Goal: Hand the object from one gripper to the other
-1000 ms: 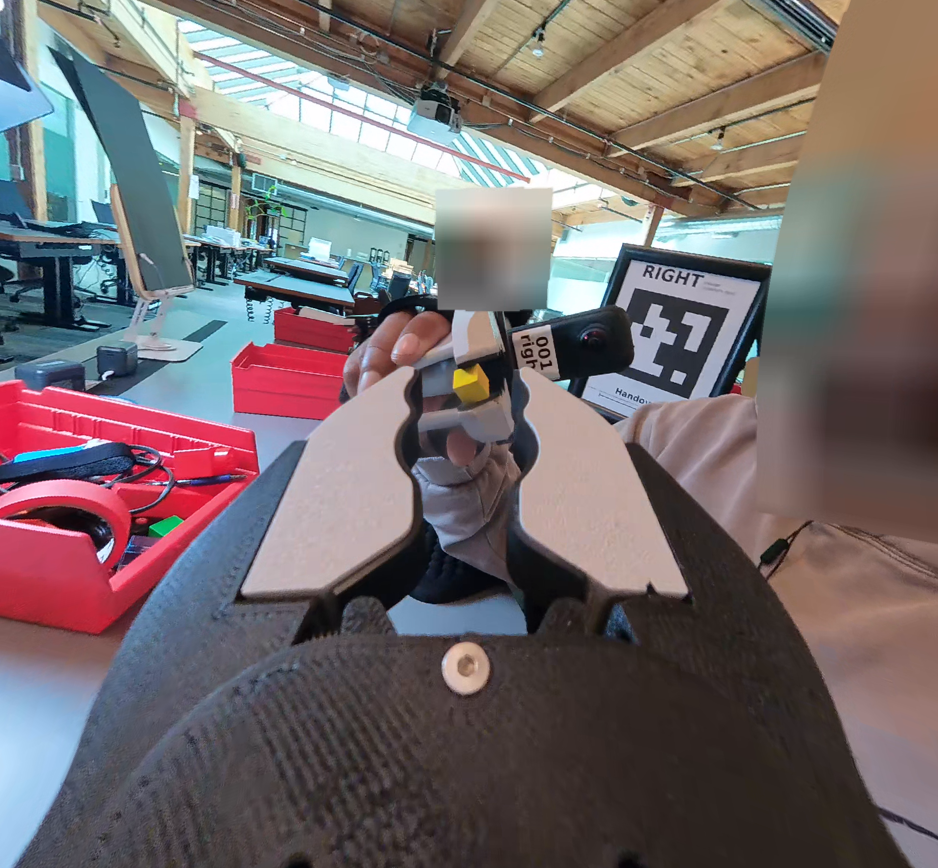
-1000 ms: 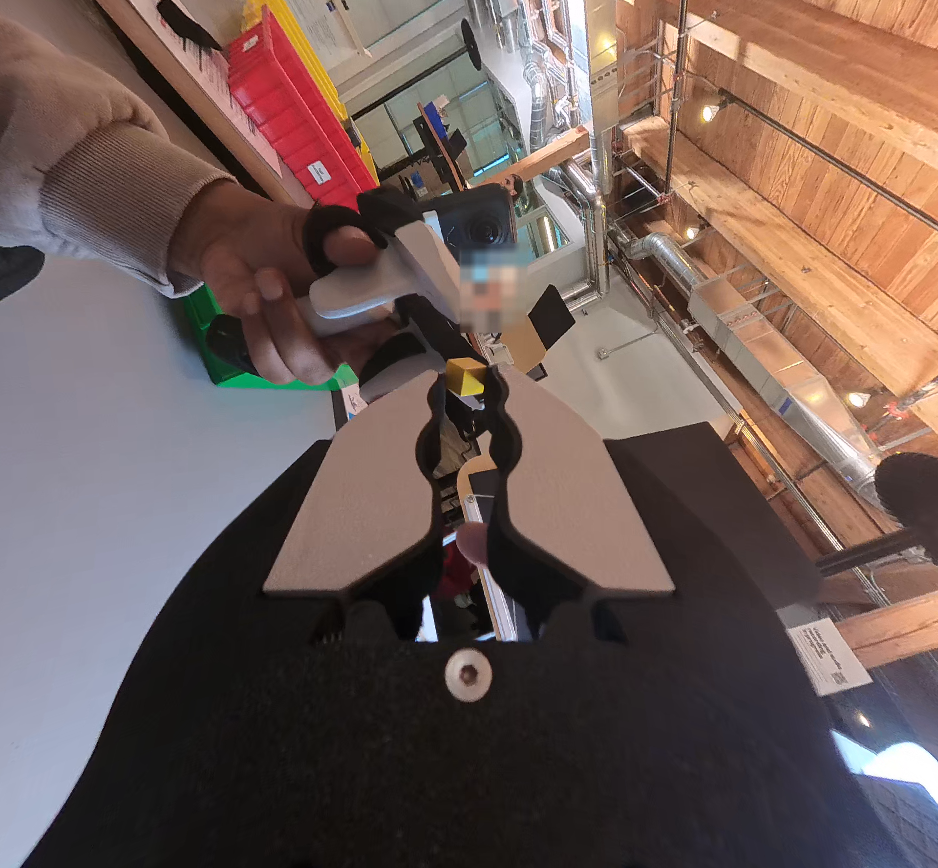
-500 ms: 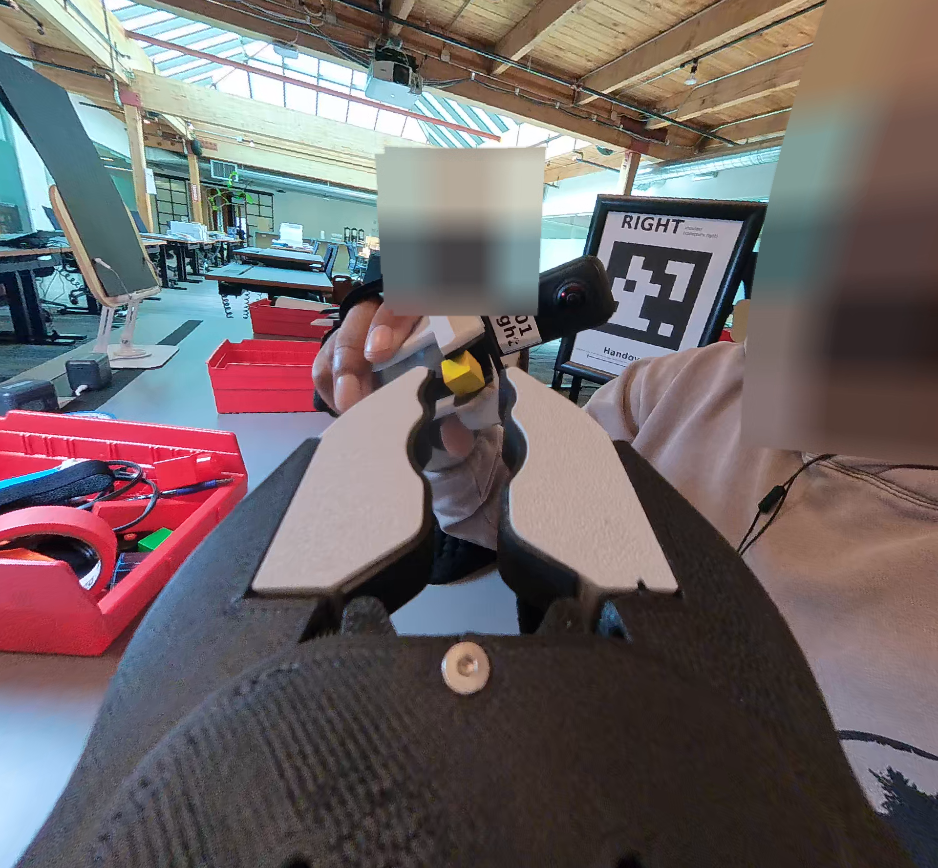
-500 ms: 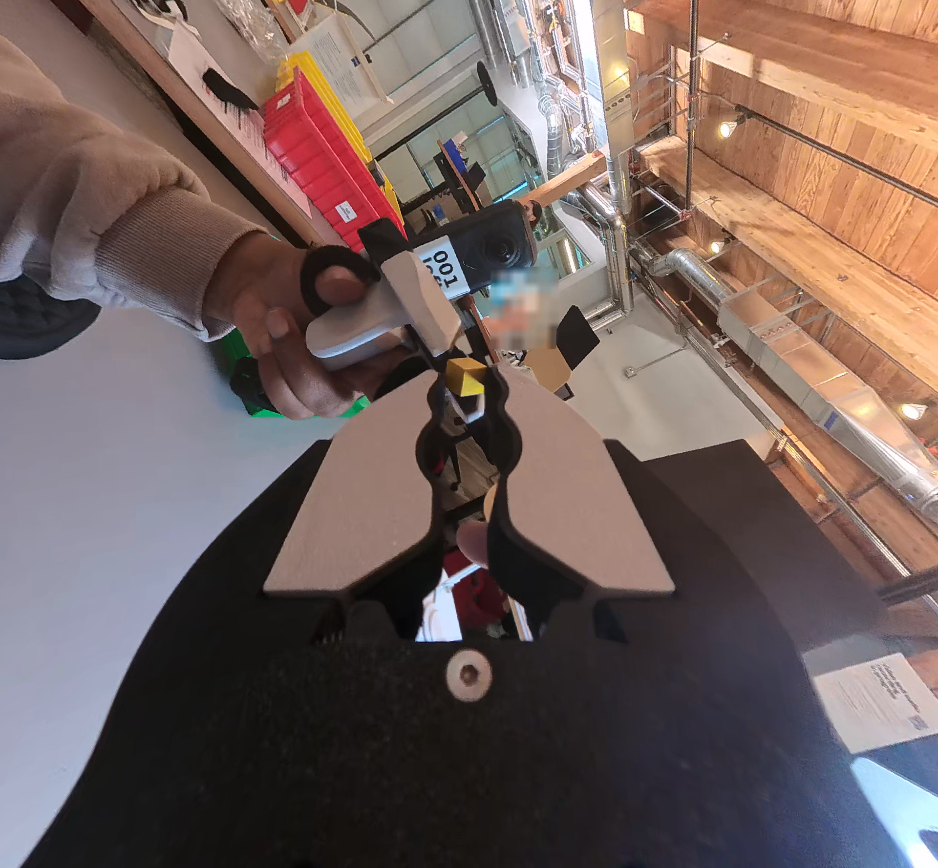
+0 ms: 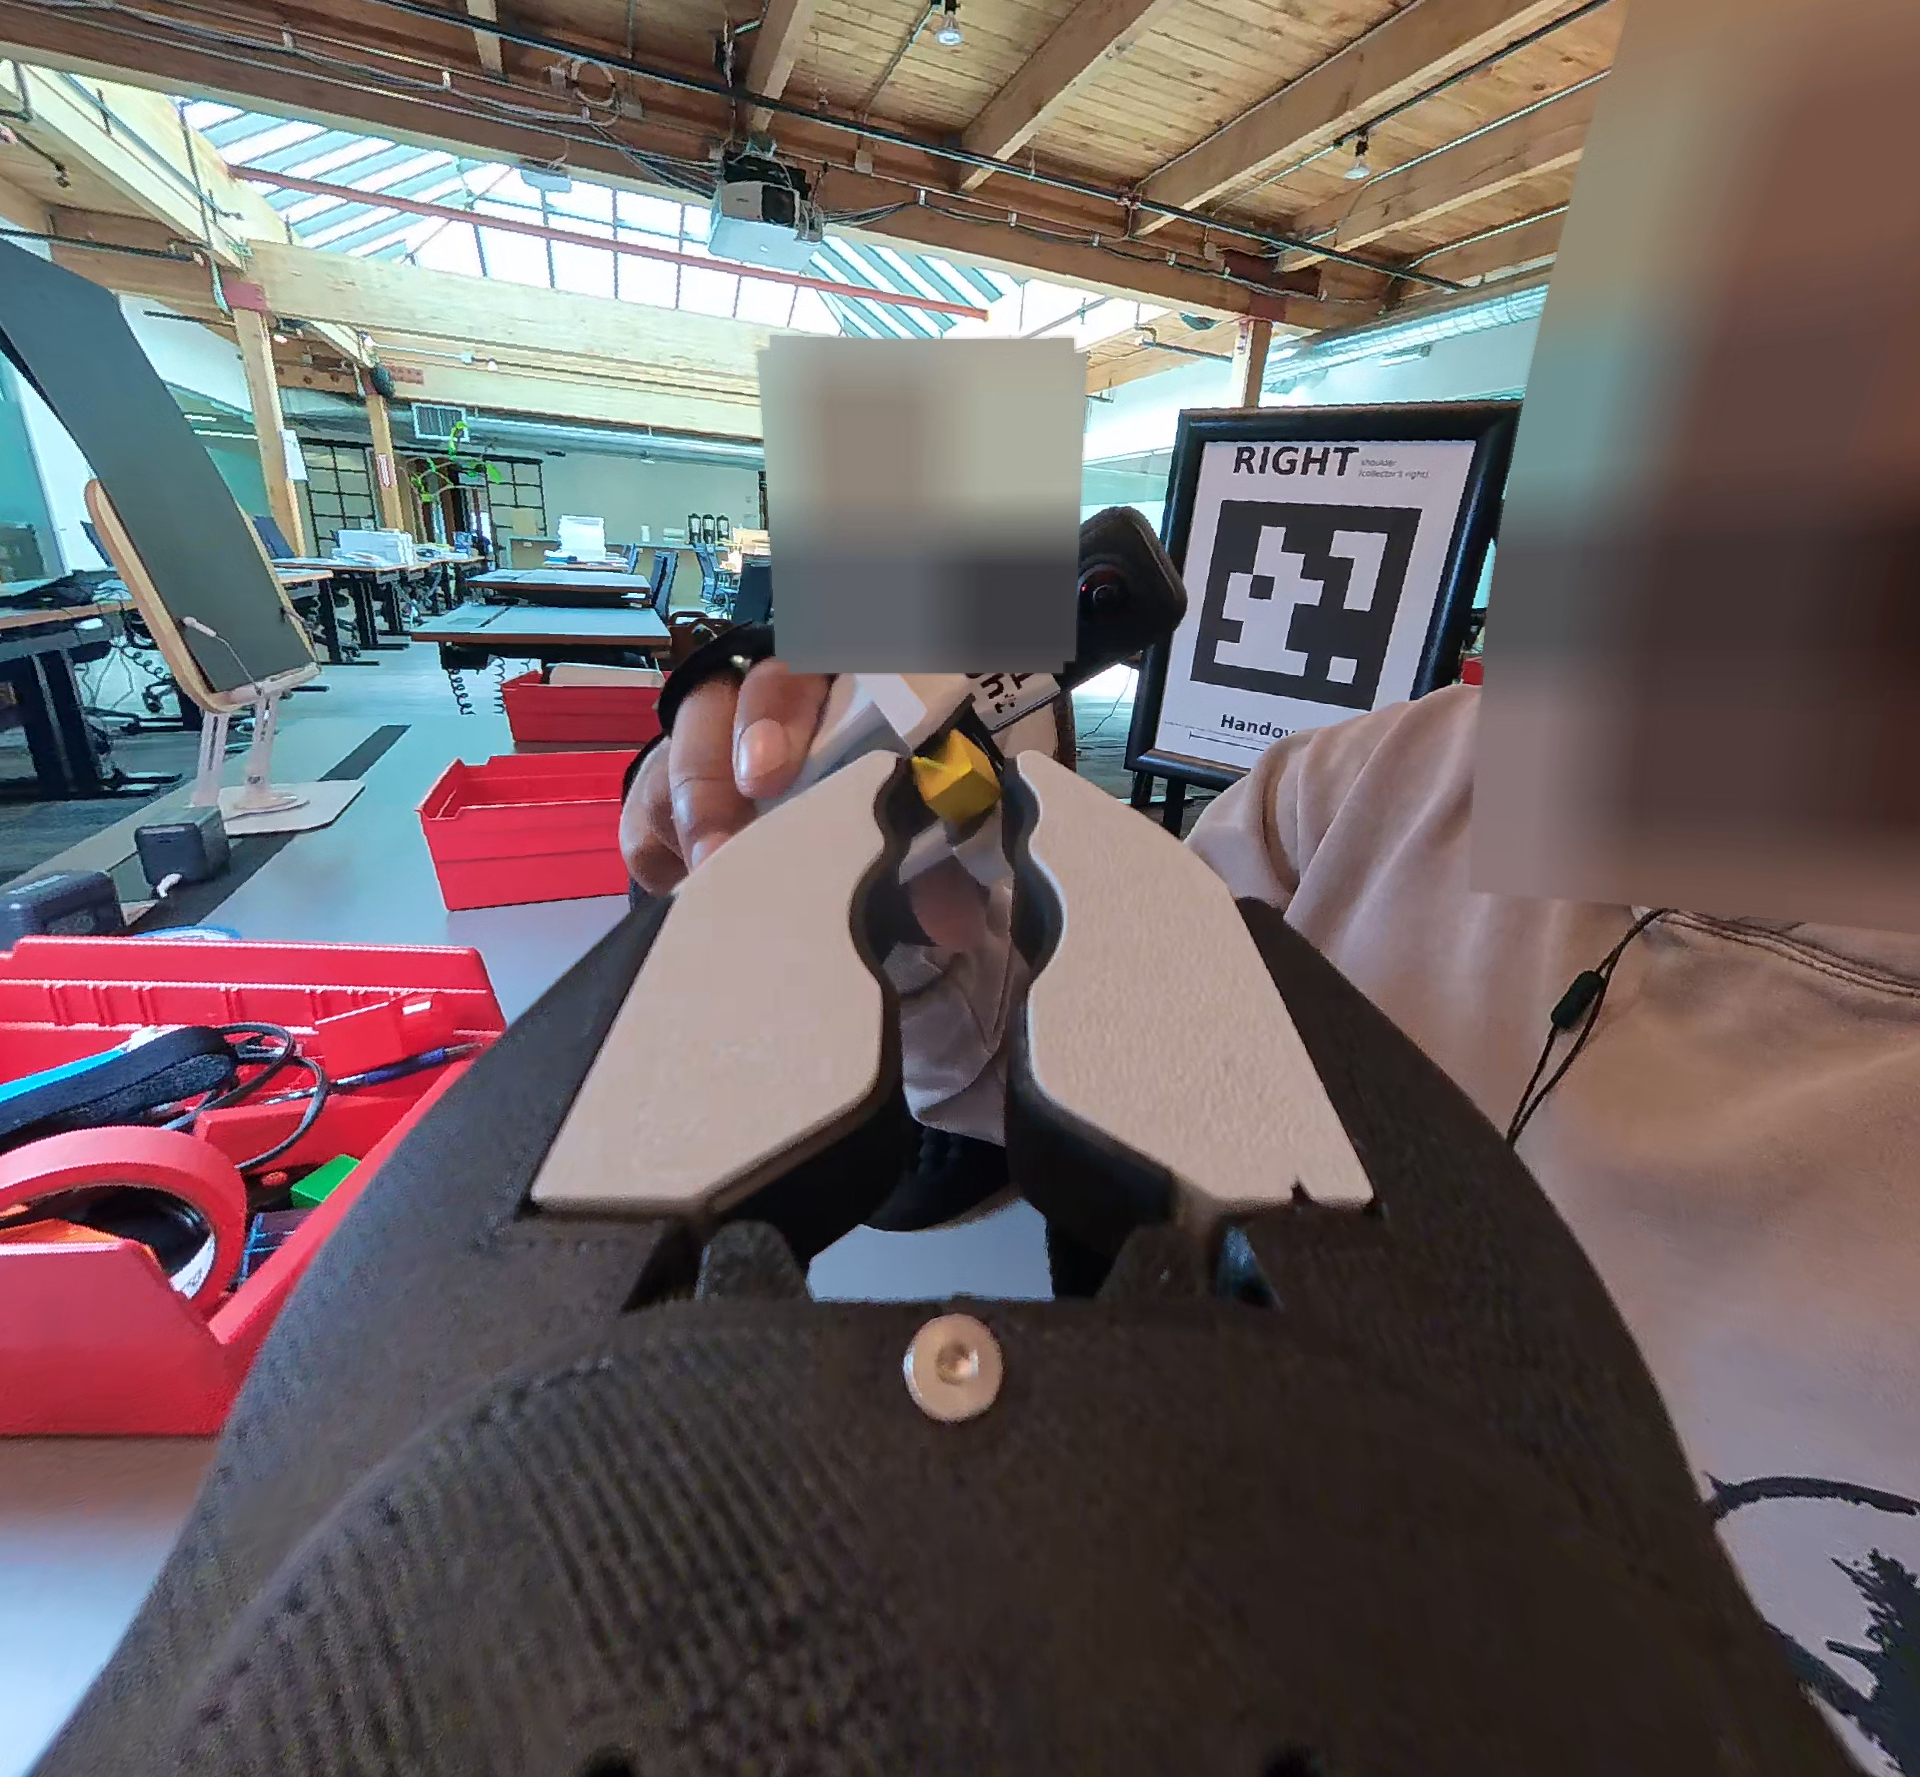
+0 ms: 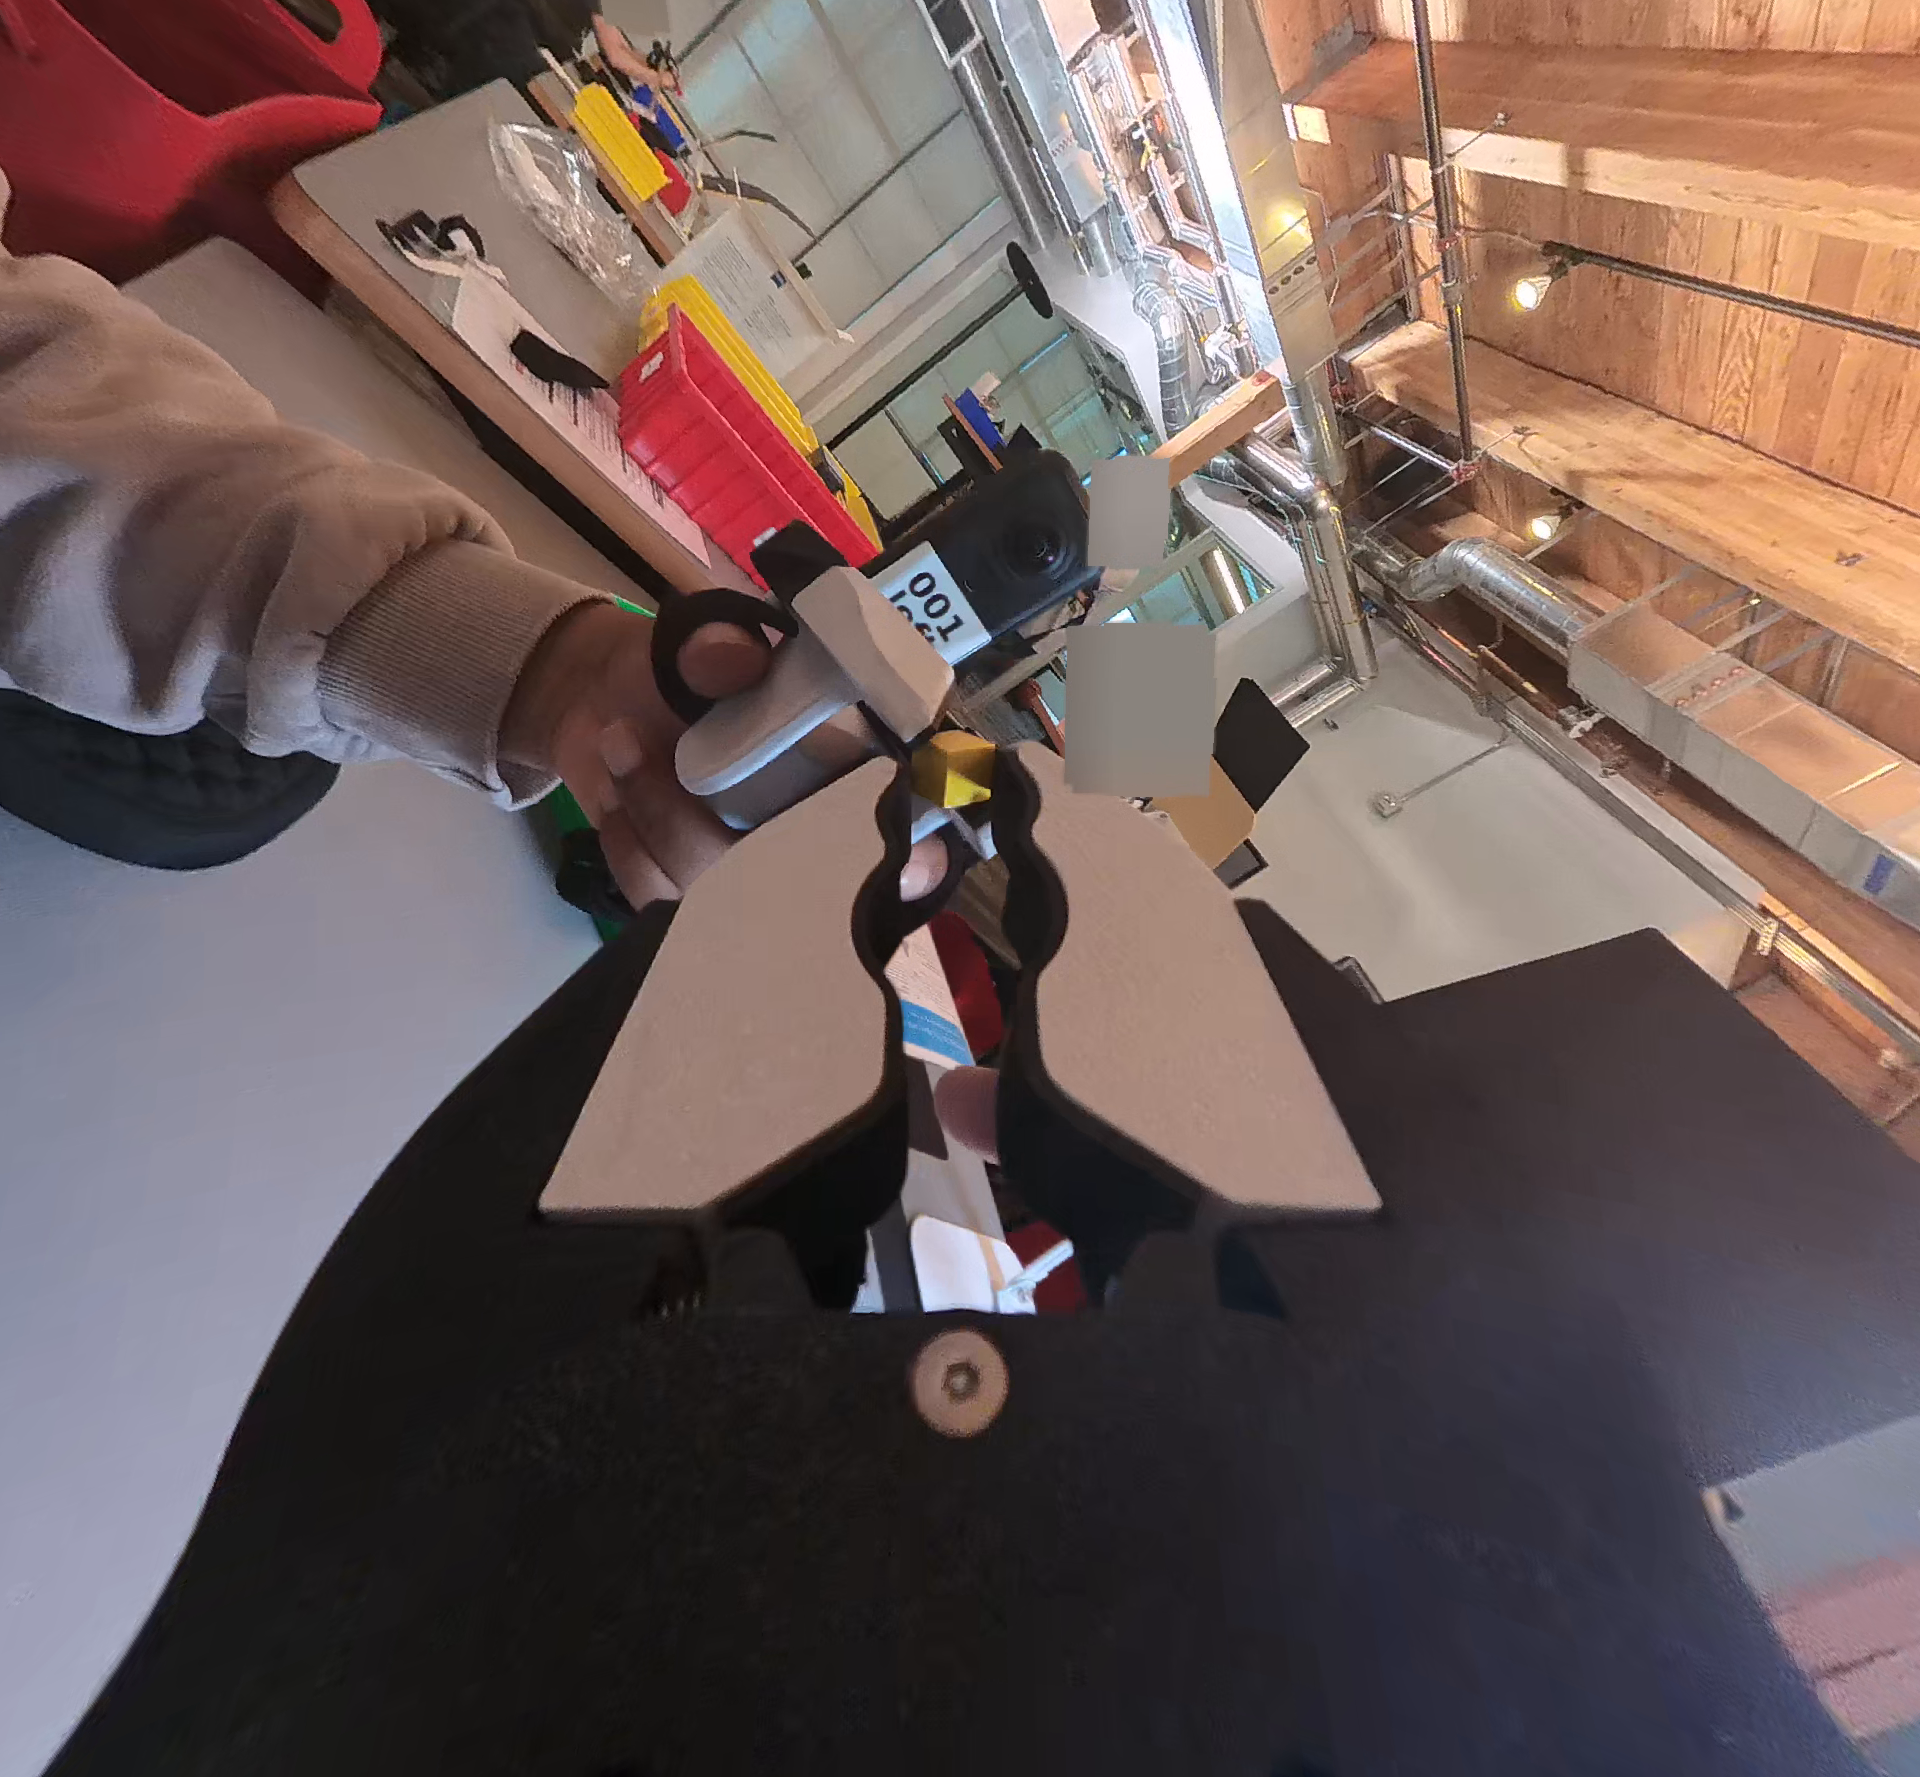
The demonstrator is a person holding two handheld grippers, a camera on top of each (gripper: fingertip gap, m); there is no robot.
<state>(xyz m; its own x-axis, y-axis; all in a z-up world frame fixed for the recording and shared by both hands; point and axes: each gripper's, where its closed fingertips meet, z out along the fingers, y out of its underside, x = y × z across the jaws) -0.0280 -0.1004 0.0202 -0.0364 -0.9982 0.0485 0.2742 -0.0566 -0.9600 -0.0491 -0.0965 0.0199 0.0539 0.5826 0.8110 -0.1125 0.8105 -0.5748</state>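
— Where is the yellow block (image 5: 954,785) relative to the jaws?

— It sits right at the tips of both tools. In the left wrist view it lies between the tips of the left gripper (image 5: 951,777), whose jaws stand narrowed around it. The right gripper's (image 5: 914,771) grey fingers reach in from beyond, one above the block and one below, so the two pairs cross.

— And from the other side?

— In the right wrist view the block (image 6: 951,771) shows between the tips of the right gripper (image 6: 951,777), jaws drawn in close to its sides. The left gripper (image 6: 904,751) comes in from the left, held by a hand (image 6: 613,740) in a pale sleeve (image 6: 260,564); one grey finger (image 6: 873,647) lies over the block.

— Which one actually holds it?

— Neither view settles that. Both pairs of jaws are nearly closed about the block, but firm contact cannot be told for either.

— Anything beyond the jaws?

— To the left of the left gripper's jaws, a red bin (image 5: 343,989) with a tape roll (image 5: 125,1197) on the grey table (image 5: 395,854); to the right of them, a framed marker sign (image 5: 1320,584).
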